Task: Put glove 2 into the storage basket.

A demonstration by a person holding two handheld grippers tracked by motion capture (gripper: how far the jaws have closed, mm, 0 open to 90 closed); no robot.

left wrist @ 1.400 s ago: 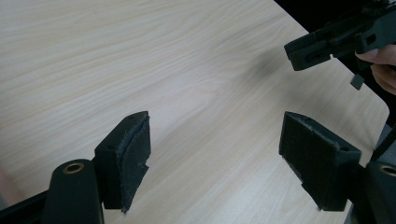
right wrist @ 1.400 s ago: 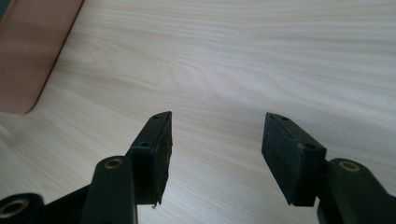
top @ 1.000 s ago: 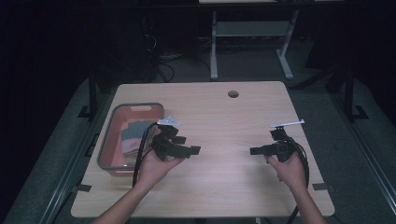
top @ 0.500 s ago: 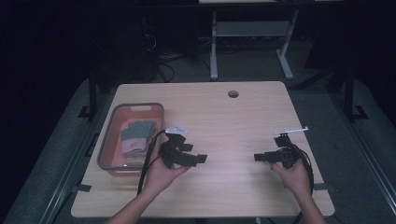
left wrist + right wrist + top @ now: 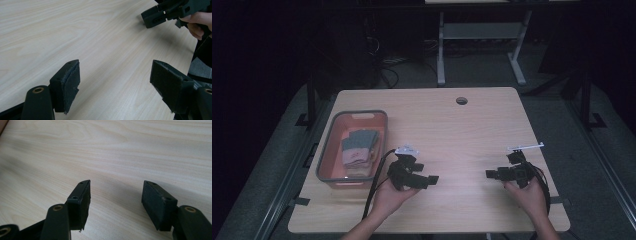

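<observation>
L gripper (image 5: 428, 179) sits low over the wooden table (image 5: 452, 125), held in the person's left hand (image 5: 392, 196), pointing across toward the R gripper (image 5: 490, 174). In the left gripper view its jaws stand wide apart w/ bare tabletop between the pads (image 5: 72, 86), nothing gripped; the R gripper shows far ahead of it at upper right, w/ fingers wrapped round its body. R gripper is in the right hand (image 5: 528, 192), pointing back at the L one, well apart from it across open wood. Its jaws have just been opening; in the right gripper view they're wide, pads (image 5: 153, 203) clear, only table grain between, nothing held. Behind the L gripper, on the side away from the R one, sits a grey-rimmed pink bin (image 5: 328, 160) near it, w/ folded grey and pink cloths (image 5: 358, 146) lying inside. A cable (image 5: 374, 181) trails from the L gripper's rear past the bin's near corner. A small round hole (image 5: 461, 100) in the table lies far beyond both grippers, roughly between them.
</observation>
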